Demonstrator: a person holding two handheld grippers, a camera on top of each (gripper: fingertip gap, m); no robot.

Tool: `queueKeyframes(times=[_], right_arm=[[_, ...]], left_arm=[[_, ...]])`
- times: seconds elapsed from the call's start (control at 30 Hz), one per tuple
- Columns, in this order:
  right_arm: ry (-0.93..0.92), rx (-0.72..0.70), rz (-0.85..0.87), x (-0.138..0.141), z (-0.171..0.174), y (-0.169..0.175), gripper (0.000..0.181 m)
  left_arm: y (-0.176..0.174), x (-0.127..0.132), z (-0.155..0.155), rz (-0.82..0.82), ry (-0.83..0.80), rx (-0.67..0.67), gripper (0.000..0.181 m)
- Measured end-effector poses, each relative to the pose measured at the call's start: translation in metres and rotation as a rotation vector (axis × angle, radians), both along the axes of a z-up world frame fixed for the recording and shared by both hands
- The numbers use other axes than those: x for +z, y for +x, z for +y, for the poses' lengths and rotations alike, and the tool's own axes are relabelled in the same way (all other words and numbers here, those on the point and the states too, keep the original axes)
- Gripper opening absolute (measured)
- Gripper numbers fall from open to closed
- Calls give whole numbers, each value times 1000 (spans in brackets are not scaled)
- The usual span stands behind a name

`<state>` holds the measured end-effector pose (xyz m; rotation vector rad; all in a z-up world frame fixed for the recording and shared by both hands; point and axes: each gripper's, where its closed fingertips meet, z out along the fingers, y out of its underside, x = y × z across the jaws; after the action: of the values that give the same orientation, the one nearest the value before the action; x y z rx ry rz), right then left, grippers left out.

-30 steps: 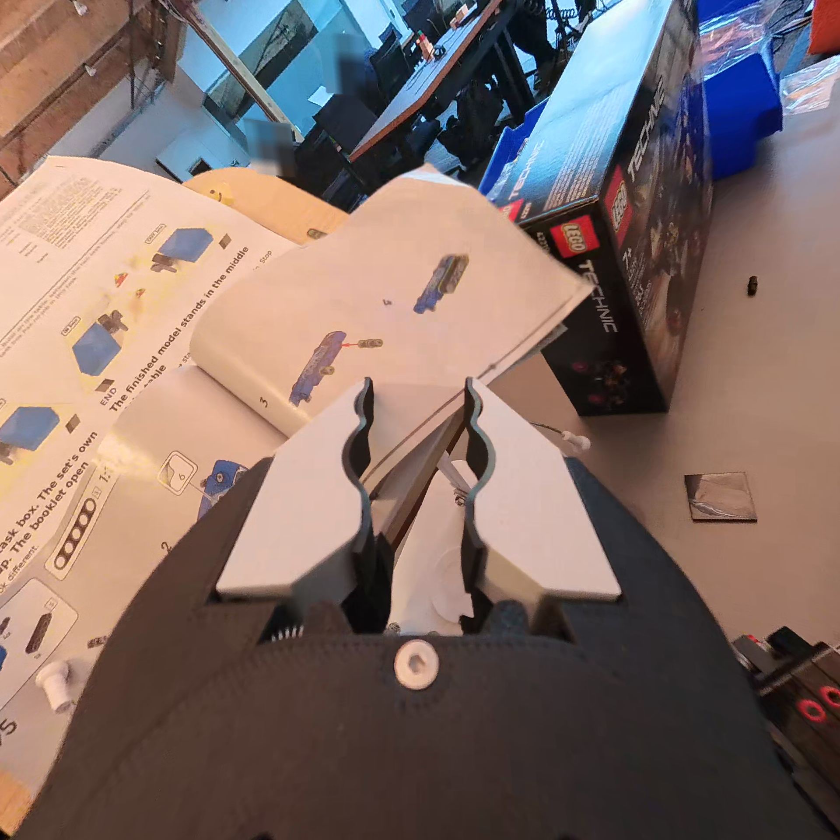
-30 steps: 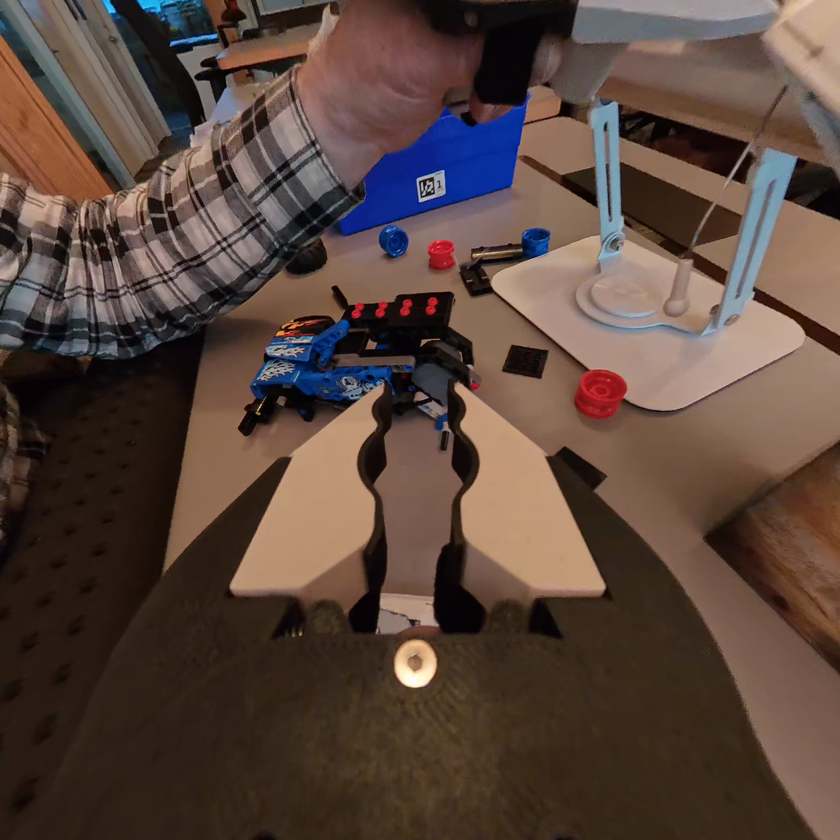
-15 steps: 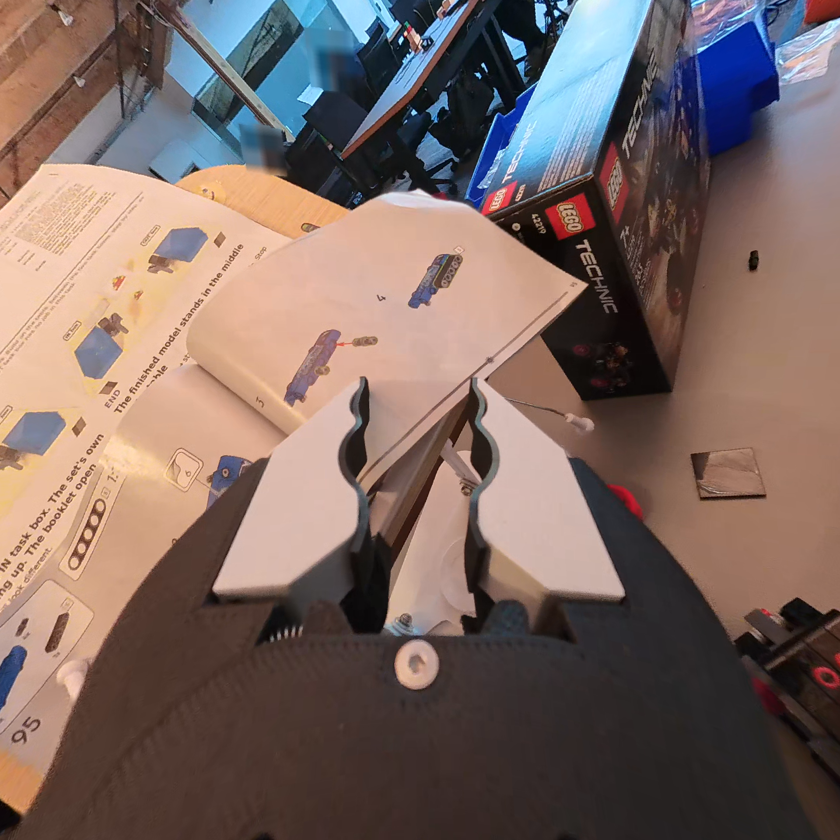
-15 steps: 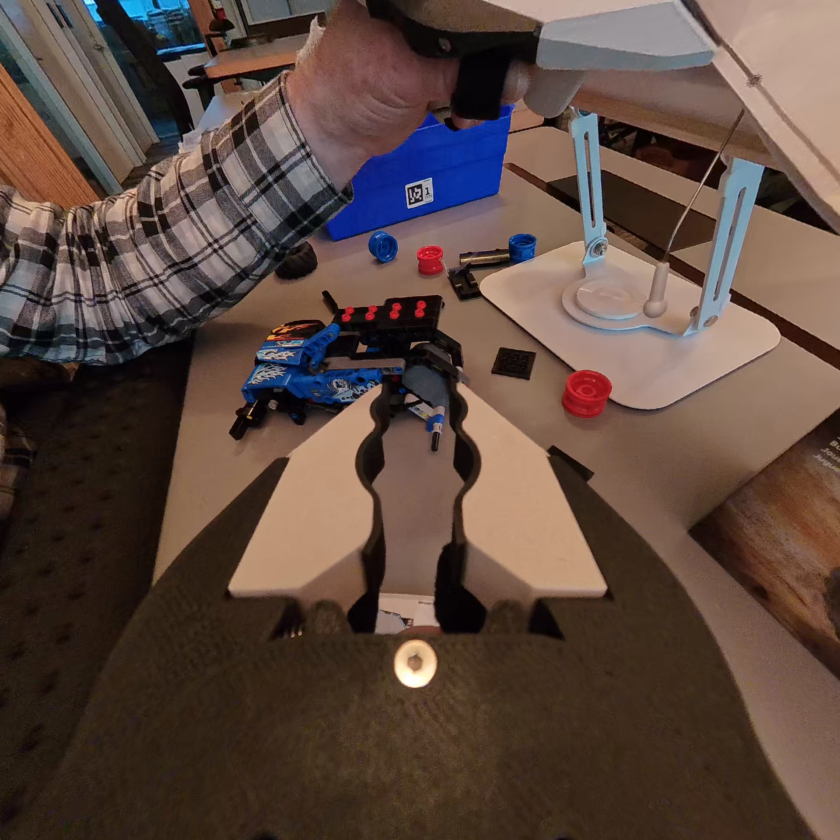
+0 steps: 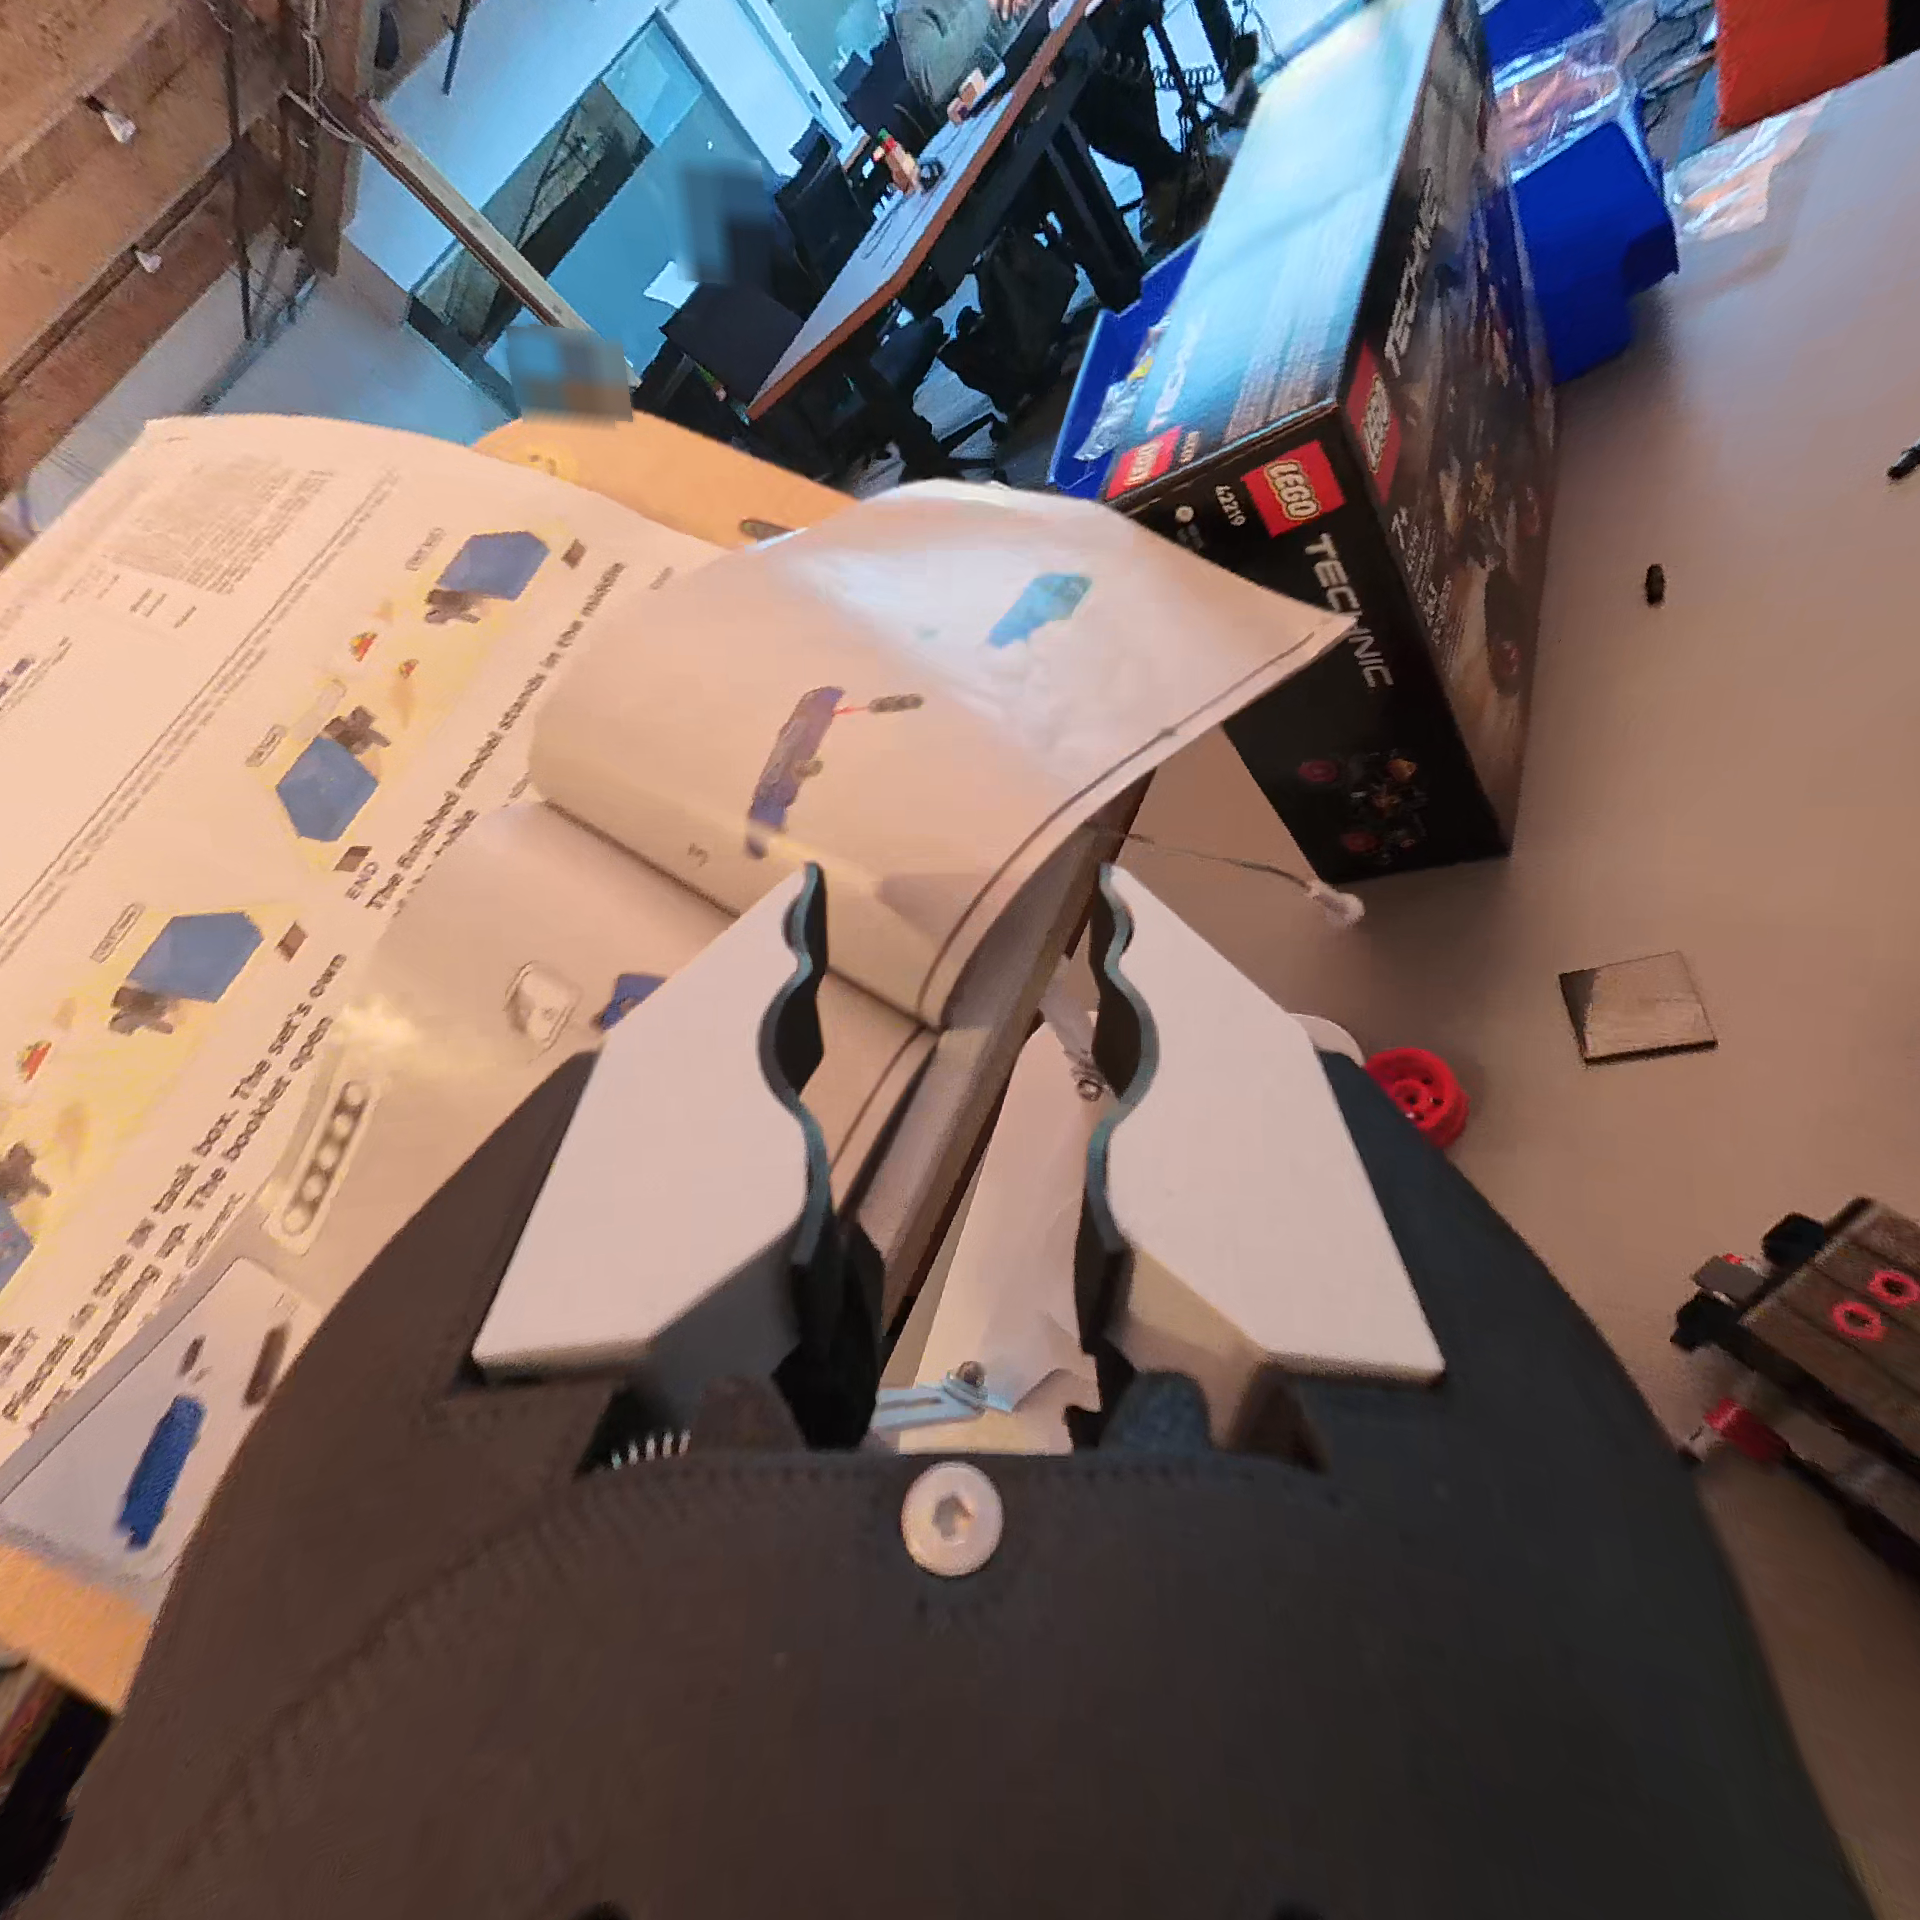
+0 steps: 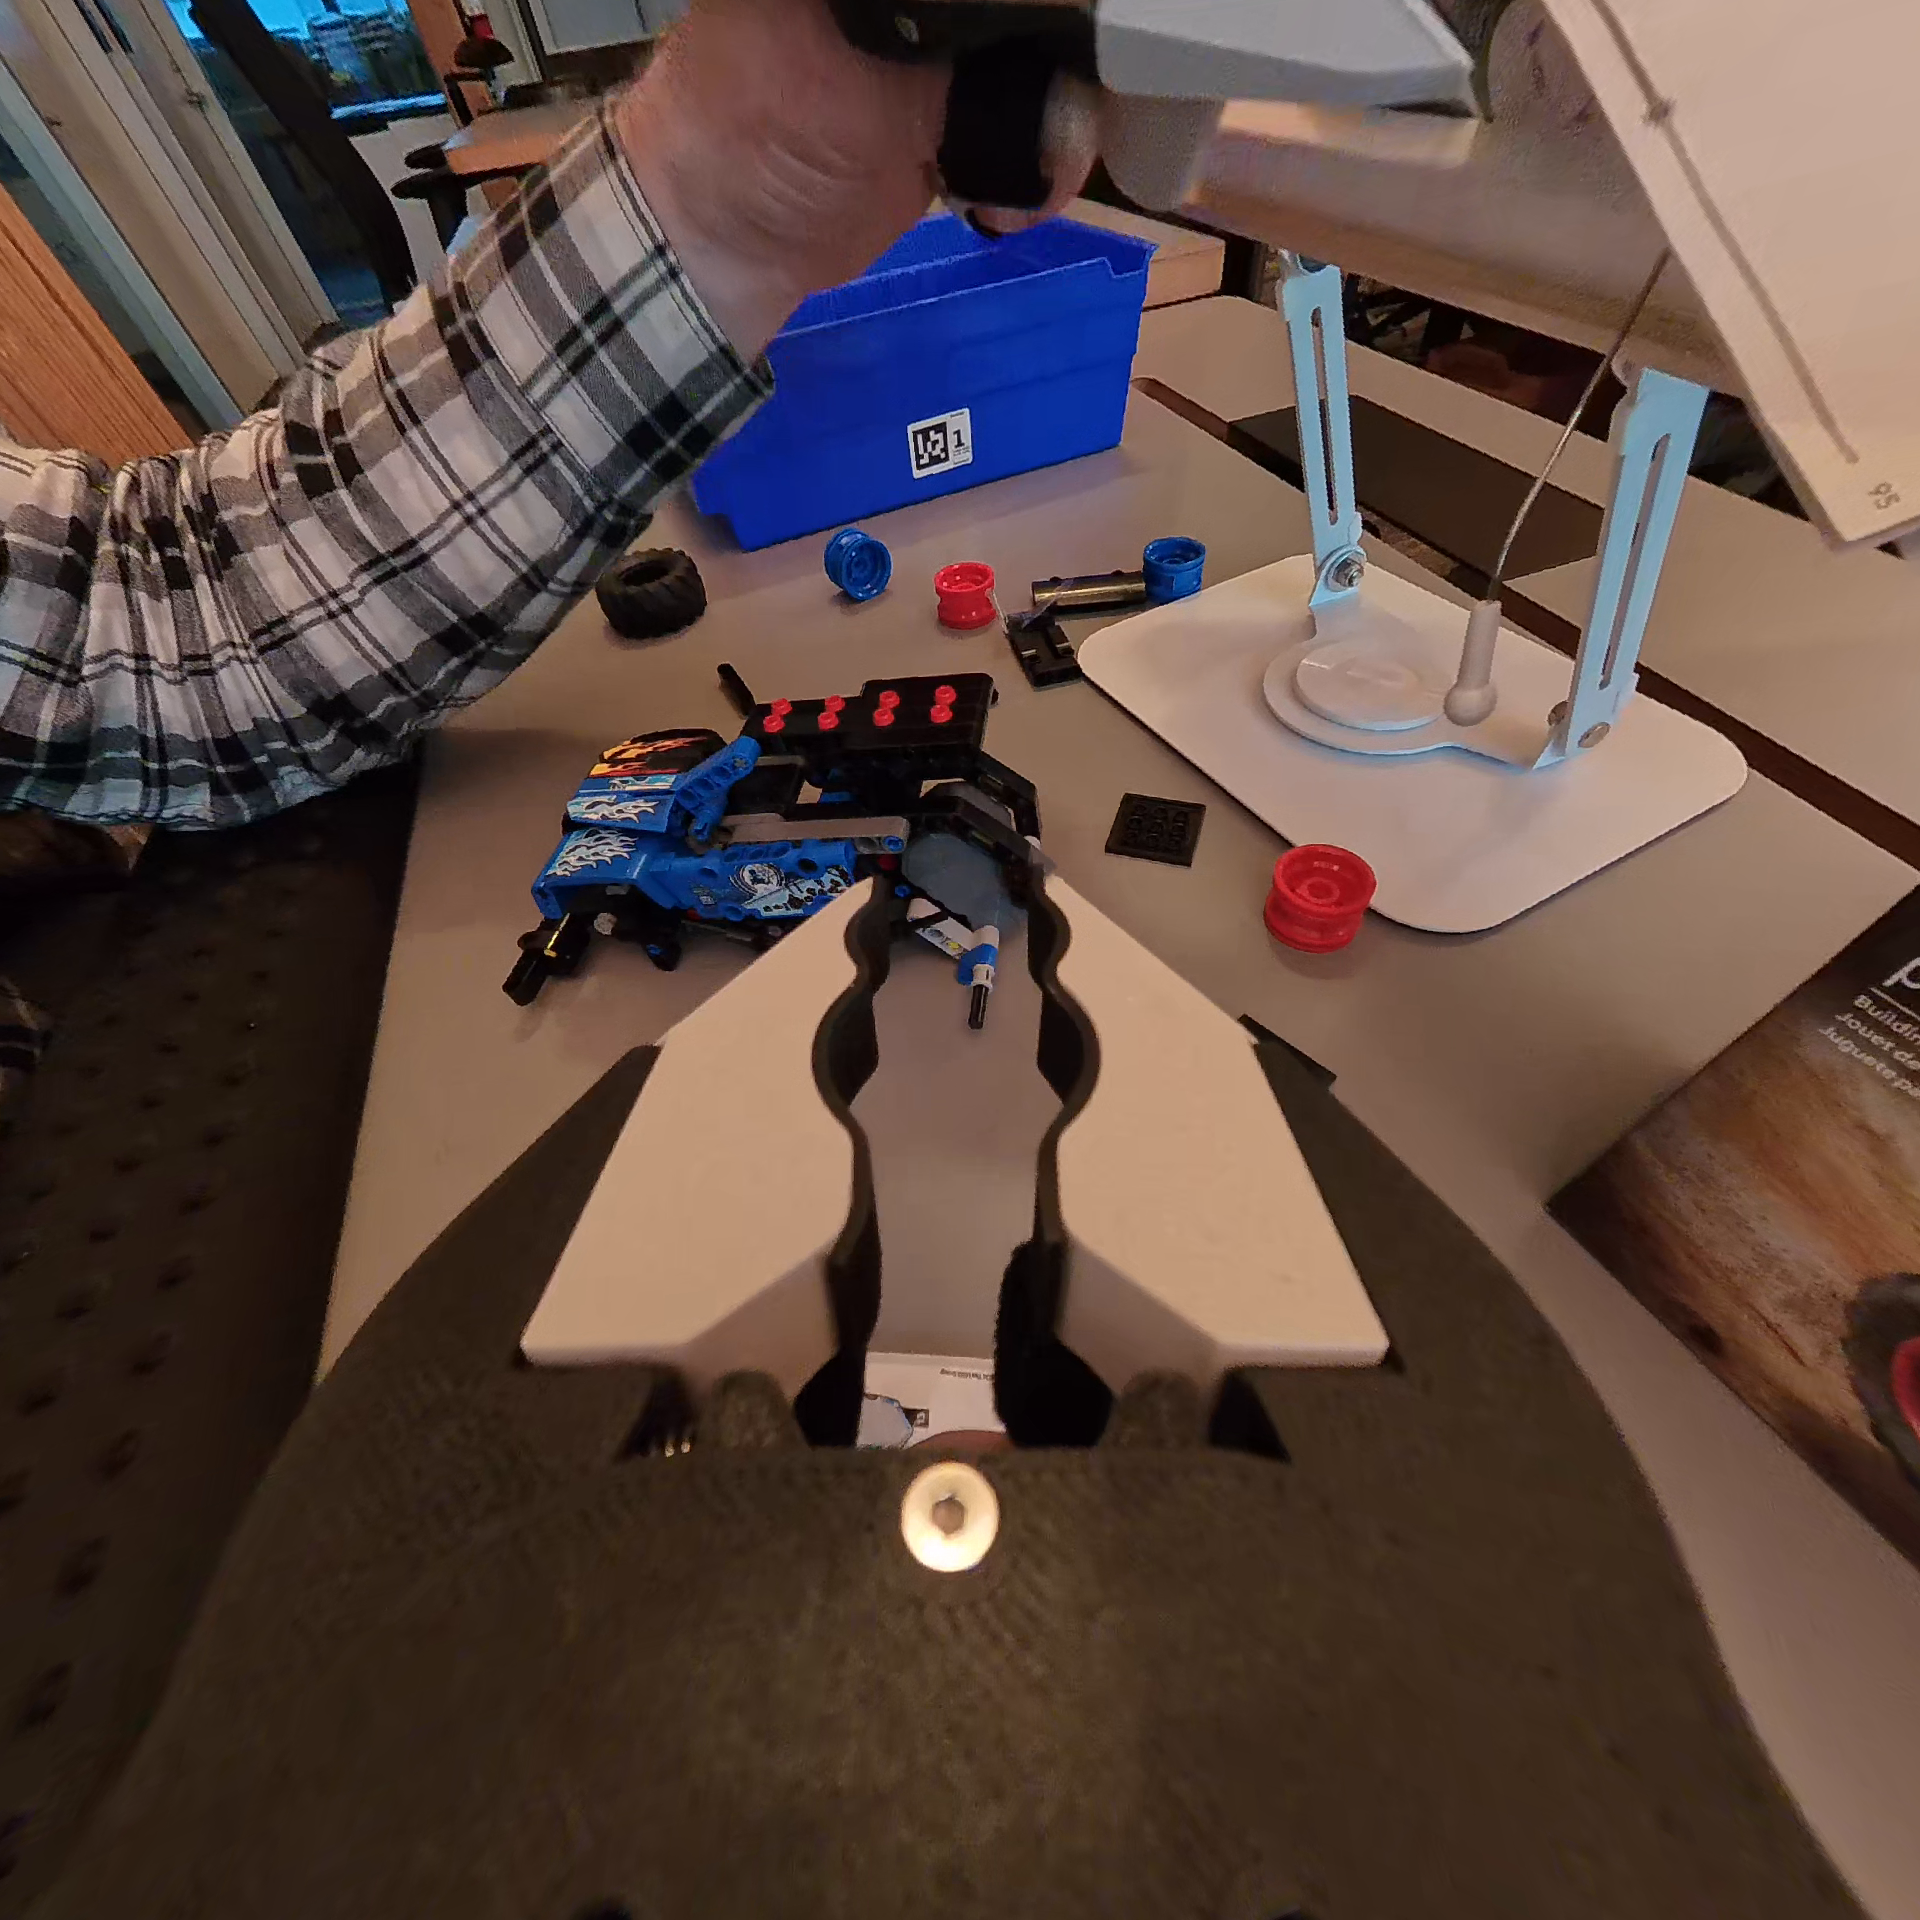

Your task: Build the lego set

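Observation:
The instruction booklet (image 5: 883, 665) lies open on a white stand, one page curled up. My left gripper (image 5: 956, 883) is open; the booklet's right edge and the stand's board run between its fingers. In the right wrist view this gripper (image 6: 1278, 52) is at the top, held by a hand in a plaid sleeve, against the booklet (image 6: 1766, 208). The partly built blue and black Lego model (image 6: 727, 831) lies on the grey table. My right gripper (image 6: 951, 899) is open and empty, hovering just in front of the model, tips near its grey end.
The set's black box (image 5: 1382, 582) stands behind the booklet. A red wheel hub (image 6: 1317, 896) and a black tile (image 6: 1155, 828) lie by the stand's white base (image 6: 1455, 831). A blue bin (image 6: 935, 384), a black tyre (image 6: 651, 592) and blue (image 6: 857, 563) and red (image 6: 964, 594) hubs lie farther back.
My left gripper has drawn back a little along the booklet's edge, still open, and the raised page has curled further over. My right gripper has barely moved.

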<state>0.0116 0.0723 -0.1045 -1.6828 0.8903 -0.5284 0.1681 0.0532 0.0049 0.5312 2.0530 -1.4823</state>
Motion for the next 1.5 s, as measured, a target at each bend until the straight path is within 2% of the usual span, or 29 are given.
queueKeyframes(times=[0.17,0.33,0.47,0.53,0.63,0.77,0.9,1.0,1.07,1.2,1.4,1.5], right_arm=[[2,-3,-1,0,0,1,25],[-4,-18,-8,-1,-2,3,26],[-50,-58,-41,-1,-6,8,34],[-117,-102,-72,0,-12,12,42],[-226,-165,-156,16,-17,18,45],[-292,-207,-191,43,-26,31,45],[-325,-225,-211,69,-38,47,46],[-330,-235,-243,85,-43,57,45],[-316,-240,-252,90,-46,63,44],[-277,-247,-266,91,-50,68,44],[-234,-258,-255,84,-62,64,44],[-224,-264,-256,83,-66,63,43]], left_arm=[[39,9,33,42,-5,104,49],[95,13,75,107,-37,297,51],[114,16,96,166,-80,343,52],[112,18,97,178,-89,327,52],[99,22,87,154,-90,282,53],[53,27,45,70,-88,155,53],[-1,8,-8,-101,-26,57,59],[-11,-14,-29,-188,32,75,54],[-5,-18,-31,-185,24,101,45],[-8,-16,-25,-118,20,50,33],[-8,-19,-18,-64,57,7,26],[-10,-21,-12,5,77,-31,17]])
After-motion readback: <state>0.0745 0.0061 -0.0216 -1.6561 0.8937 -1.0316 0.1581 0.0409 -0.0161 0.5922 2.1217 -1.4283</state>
